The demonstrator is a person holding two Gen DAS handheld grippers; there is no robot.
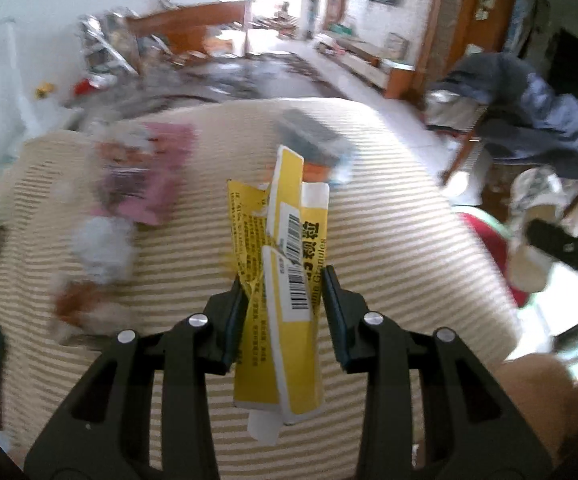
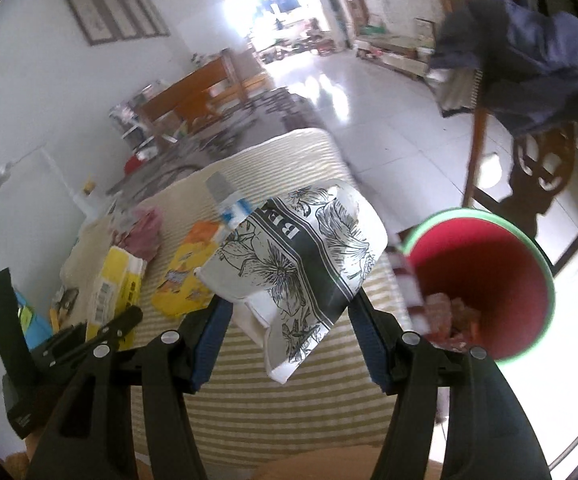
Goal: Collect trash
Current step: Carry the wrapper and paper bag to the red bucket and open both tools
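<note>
My left gripper (image 1: pixel 285 280) is shut on a flattened yellow carton (image 1: pixel 289 276) with barcodes and holds it above the striped tablecloth (image 1: pixel 409 216). My right gripper (image 2: pixel 289 300) is shut on a white paper bag (image 2: pixel 301 256) with black flower print, held above the table edge beside a red bin (image 2: pixel 485 276) with a green rim. The bin holds some wrappers (image 2: pixel 453 312). The left gripper and yellow carton (image 2: pixel 117 284) show at the left of the right wrist view.
On the table lie a pink packet (image 1: pixel 145 176), crumpled white paper (image 1: pixel 101 248), a dark packet (image 1: pixel 309 136), an orange-yellow pouch (image 2: pixel 187 276) and a tube (image 2: pixel 225 200). A chair draped with dark blue clothes (image 2: pixel 529 60) stands right of the bin. A white shoe (image 1: pixel 533 216) lies on the floor.
</note>
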